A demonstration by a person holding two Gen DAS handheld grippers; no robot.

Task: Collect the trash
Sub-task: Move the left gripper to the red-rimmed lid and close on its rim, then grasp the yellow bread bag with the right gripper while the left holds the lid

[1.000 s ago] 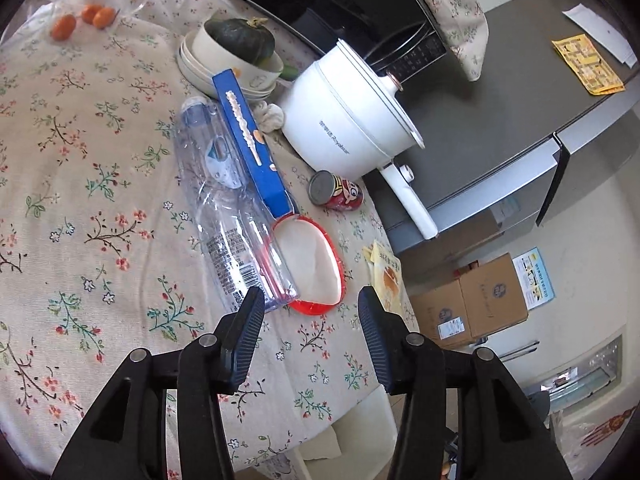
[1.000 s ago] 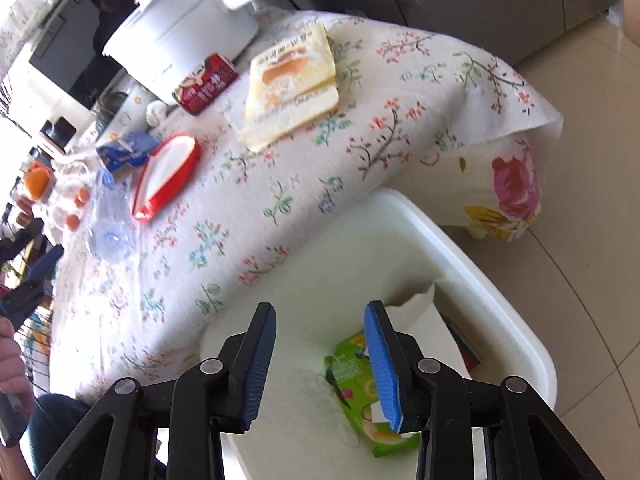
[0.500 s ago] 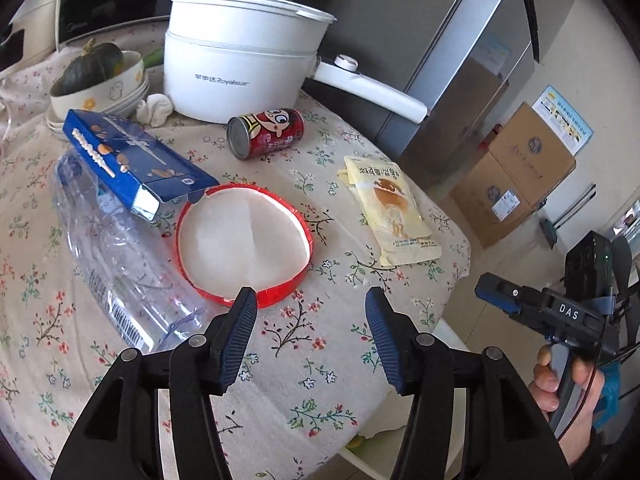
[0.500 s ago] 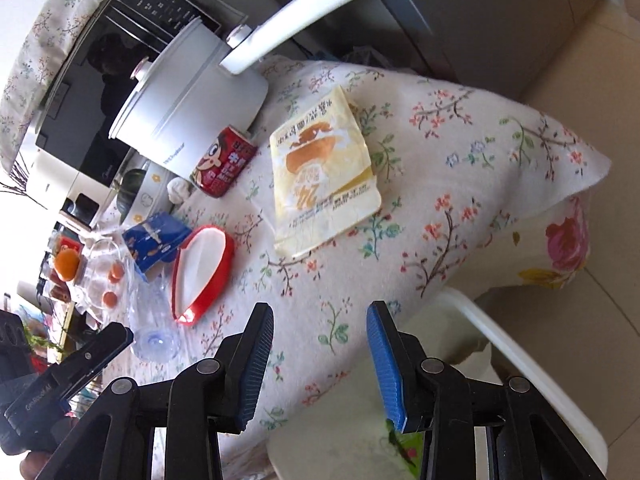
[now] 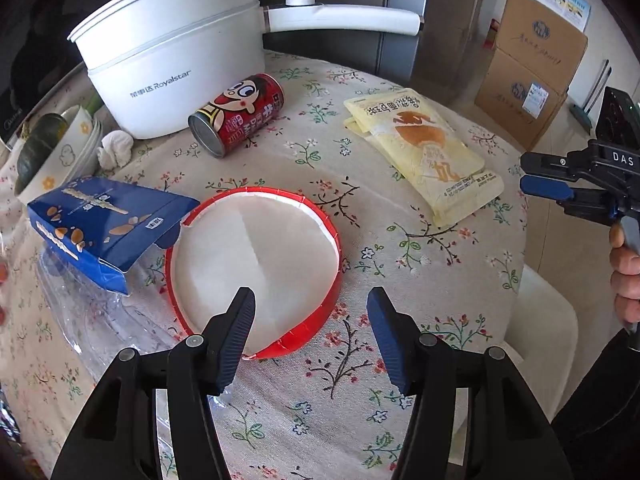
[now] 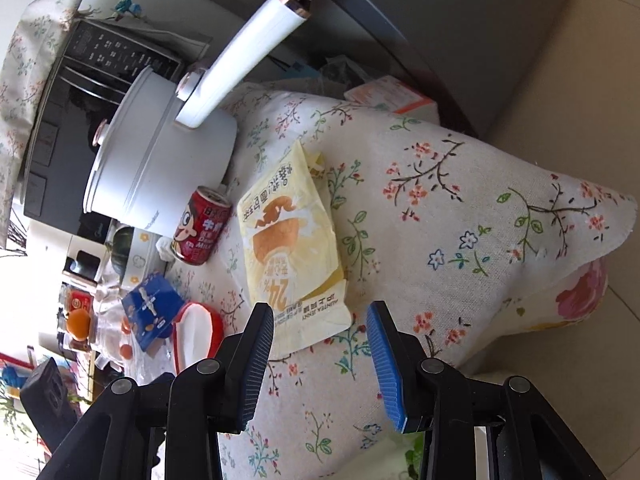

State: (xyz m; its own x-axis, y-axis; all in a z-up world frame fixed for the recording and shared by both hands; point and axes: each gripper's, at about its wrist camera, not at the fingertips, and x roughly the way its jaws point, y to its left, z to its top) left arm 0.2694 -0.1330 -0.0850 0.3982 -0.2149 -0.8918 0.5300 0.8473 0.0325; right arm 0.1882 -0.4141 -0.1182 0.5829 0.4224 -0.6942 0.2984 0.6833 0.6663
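left gripper (image 5: 310, 328) spread, pinching nothing | right gripper (image 6: 320, 340) spread, pinching nothing | red paper bowl (image 5: 256, 268) at our left tongs' 12 o'clock | yellow wrapper (image 6: 292, 248) at our right tongs' 12 o'clock | worry: we squash the thin bowl, or the flat wrapper slips away

In the left wrist view, bare tabletop (image 5: 420, 272) is left open at the centre and lower right of the frame, between the red-rimmed paper bowl (image 5: 256, 264) and the yellow snack packet (image 5: 424, 152). The upper left is blocked by the white pot (image 5: 172, 60), whose handle (image 5: 344, 20) is stretched across the top, and by the red can (image 5: 240, 114) lying before it. The left edge is crowded by the blue box (image 5: 100, 224) and crushed plastic bottle (image 5: 92, 312). The right edge is occupied by the right gripper (image 5: 544, 178).
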